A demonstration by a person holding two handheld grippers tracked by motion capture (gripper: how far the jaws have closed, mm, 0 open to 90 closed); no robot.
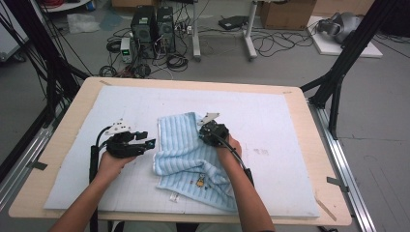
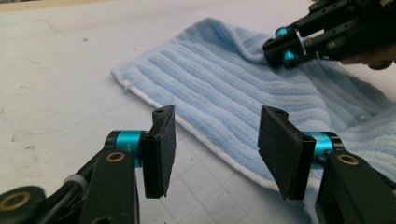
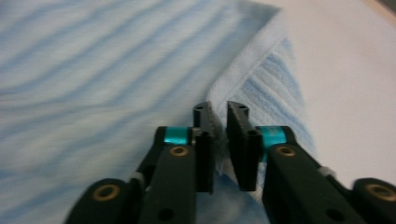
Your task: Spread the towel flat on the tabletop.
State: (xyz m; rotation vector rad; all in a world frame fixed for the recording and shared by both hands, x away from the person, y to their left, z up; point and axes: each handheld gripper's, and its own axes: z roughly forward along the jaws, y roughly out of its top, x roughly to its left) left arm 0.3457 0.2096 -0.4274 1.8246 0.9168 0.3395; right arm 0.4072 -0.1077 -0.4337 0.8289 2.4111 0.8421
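A light blue striped towel [image 1: 181, 147] lies crumpled and partly folded in the middle of the white mat [image 1: 290, 130]. My right gripper [image 1: 203, 133] sits at the towel's right upper edge, shut on a raised fold of the towel [image 3: 261, 79], which runs between its pads [image 3: 204, 154]. My left gripper [image 1: 149, 141] rests on the mat just left of the towel, open with nothing between its pads [image 2: 159, 149]. The towel's white-hemmed edge [image 2: 219, 149] lies just beyond them. In the left gripper view the right gripper [image 2: 280, 51] pinches the towel [image 2: 224, 70] at the top right.
The mat covers a wooden table [image 1: 316, 145] with bare margins on all sides. A small printed patch [image 1: 199, 182] and a label show on the towel's near part. Computer towers [image 1: 153, 26], cables and black frame legs [image 1: 338, 72] stand on the floor beyond.
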